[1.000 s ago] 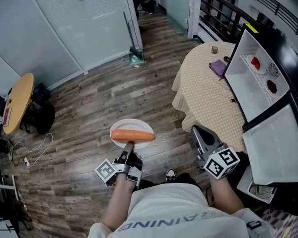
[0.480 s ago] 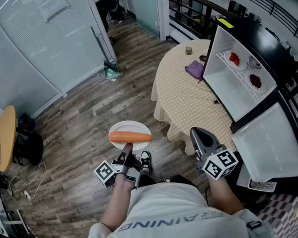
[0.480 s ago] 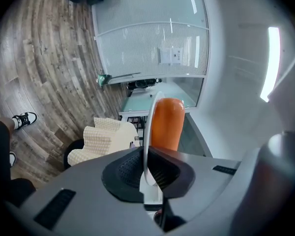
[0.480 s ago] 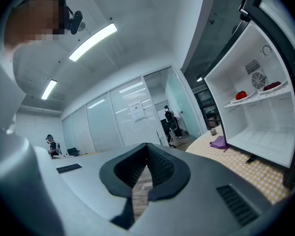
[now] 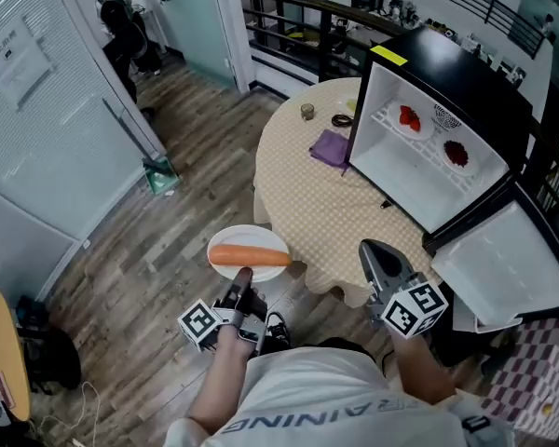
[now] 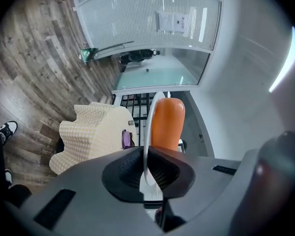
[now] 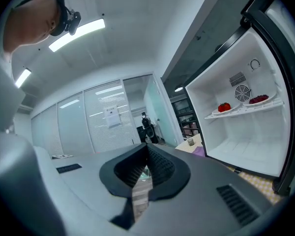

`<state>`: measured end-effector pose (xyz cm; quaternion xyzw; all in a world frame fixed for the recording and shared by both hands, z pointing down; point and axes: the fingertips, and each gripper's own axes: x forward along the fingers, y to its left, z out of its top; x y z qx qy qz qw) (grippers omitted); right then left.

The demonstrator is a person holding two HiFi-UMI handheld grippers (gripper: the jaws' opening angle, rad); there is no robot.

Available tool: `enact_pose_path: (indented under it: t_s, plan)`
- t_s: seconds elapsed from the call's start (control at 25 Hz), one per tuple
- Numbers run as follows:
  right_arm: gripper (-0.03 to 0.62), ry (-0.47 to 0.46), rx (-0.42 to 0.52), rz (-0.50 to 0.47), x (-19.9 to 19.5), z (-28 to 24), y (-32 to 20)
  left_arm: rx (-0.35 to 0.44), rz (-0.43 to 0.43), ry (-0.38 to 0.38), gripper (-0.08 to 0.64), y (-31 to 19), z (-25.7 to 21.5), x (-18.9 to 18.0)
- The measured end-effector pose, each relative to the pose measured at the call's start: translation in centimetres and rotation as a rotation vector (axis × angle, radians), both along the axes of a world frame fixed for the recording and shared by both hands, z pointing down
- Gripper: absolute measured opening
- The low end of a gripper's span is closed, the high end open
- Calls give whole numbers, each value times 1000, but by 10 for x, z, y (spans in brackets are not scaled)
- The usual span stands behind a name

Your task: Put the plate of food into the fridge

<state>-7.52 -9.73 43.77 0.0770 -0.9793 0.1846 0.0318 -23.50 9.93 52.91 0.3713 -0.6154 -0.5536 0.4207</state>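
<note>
The left tool (image 5: 241, 276) pinches the plate (image 5: 226, 239) carrying 1 carrot (image 5: 250, 256), lower centre; the right tool (image 5: 373, 250) is closed, empty. The open fridge (image 5: 415, 180), upper right, isn't reached yet.

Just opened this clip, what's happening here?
A person holds a tool in each hand. The left tool is clamped on the rim of a white plate carrying an orange, carrot-like piece of food, held out over the wooden floor. The right tool is shut and empty. The fridge beside the cloth-covered table stands open, its door swung wide; the plate is not yet inside.
</note>
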Motion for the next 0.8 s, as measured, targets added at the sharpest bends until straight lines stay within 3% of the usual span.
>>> enact_pose_path:
  t_s: [0.4, 0.56, 0.8]
  plan:
    - [20, 46, -7, 225, -39, 4, -8, -13, 217, 10, 23, -49, 12, -79]
    - [20, 66, 3, 291, -33, 3, -18, 1, 286, 50, 23, -74, 17, -79]
    - [20, 67, 15, 384, -6, 8, -47, -6, 396, 43, 23, -131, 18, -63]
